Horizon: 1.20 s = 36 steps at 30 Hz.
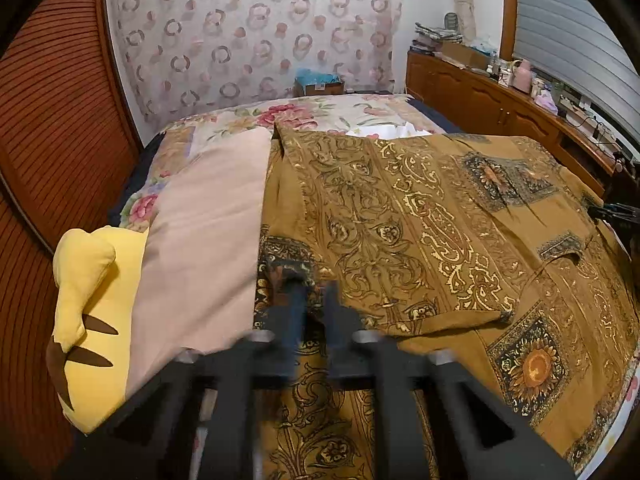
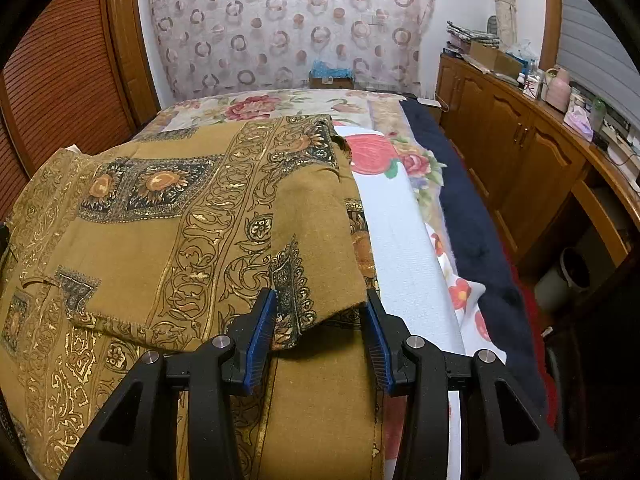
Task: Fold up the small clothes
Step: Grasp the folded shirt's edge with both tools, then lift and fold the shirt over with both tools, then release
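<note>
Left claw (image 1: pixel 310 286): the two fingers are almost together and they pinch the left edge of the brown cloth; this view is a little blurred.
Right claw (image 2: pixel 322 300): the fingers are apart, one on each side of a folded corner of the cloth; the blue pads (image 2: pixel 262 330) do not press on it.
Brown cloth (image 1: pixel 420 216): a garment with gold patterns and dark flower squares, spread flat on the bed, in front of both claws and under them; one flap is folded over the rest.
Pink cloth (image 1: pixel 208 216): just left of the left claw, beside the brown cloth.
Yellow pillow (image 1: pixel 90 300): further left of the left claw, touching the pink cloth.
White towel (image 2: pixel 404 248): just right of the right claw, along the edge of the brown cloth.
Wooden cabinet (image 2: pixel 520 160): far to the right of the right claw, beside the bed.
</note>
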Available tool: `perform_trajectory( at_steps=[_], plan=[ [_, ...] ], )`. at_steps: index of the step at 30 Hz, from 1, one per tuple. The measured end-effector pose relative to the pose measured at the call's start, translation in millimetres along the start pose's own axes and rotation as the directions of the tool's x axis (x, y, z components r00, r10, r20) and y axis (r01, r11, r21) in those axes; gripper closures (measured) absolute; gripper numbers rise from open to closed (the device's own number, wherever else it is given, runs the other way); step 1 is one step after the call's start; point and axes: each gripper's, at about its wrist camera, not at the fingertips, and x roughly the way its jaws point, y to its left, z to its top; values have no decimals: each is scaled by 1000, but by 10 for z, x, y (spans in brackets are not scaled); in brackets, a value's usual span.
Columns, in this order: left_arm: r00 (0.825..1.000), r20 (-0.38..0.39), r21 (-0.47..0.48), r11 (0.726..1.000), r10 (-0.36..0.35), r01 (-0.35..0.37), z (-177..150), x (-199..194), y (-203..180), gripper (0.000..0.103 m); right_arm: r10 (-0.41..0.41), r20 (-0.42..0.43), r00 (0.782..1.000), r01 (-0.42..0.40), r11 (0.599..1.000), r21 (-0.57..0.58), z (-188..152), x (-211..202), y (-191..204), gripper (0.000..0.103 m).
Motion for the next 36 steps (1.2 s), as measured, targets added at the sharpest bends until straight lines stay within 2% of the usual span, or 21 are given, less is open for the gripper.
perform_trajectory(
  at_steps=[1, 2, 3, 4, 6, 13, 16, 22, 28, 36],
  plan=[
    [1000, 12, -4, 1000, 0, 0, 0, -27, -2, 97, -1, 3, 1000, 1, 1000, -1, -1, -3, 1, 60],
    [1000, 24, -7, 1000, -1, 1, 2, -62, -14, 97, -2, 12, 1000, 2, 1000, -3, -3, -18, 4, 71],
    [999, 42, -11, 1000, -5, 5, 3, -111, -20, 98, 5, 23, 1000, -5, 1000, -7, -2, -37, 10, 87],
    [998, 63, -16, 1000, -7, 8, 9, -170, -34, 98, 20, 41, 999, -19, 1000, -22, 0, -62, 28, 95],
    [996, 91, -18, 1000, -7, 9, 25, -271, -61, 98, 20, 73, 997, -15, 998, -68, 14, -105, 79, 101],
    [976, 216, -44, 998, -36, 46, 79, -785, -115, 98, 111, 176, 978, -99, 992, -76, 126, -451, 130, 101],
    [970, 235, -44, 997, -55, 68, 31, -953, -140, 98, 136, 203, 970, -121, 989, -82, 127, -599, 119, 101],
    [964, 255, -75, 992, -80, 103, -272, -1211, -109, 98, 190, 230, 955, -177, 981, -74, -58, -864, 7, 101],
    [969, 238, -80, 992, -72, 94, -618, -1370, -115, 98, 196, 221, 955, -182, 980, -82, -356, -1046, -74, 101],
    [965, 253, -82, 992, -70, 94, -740, -1584, -125, 98, 166, 239, 957, -150, 985, -87, -521, -1347, -137, 101]
  ],
)
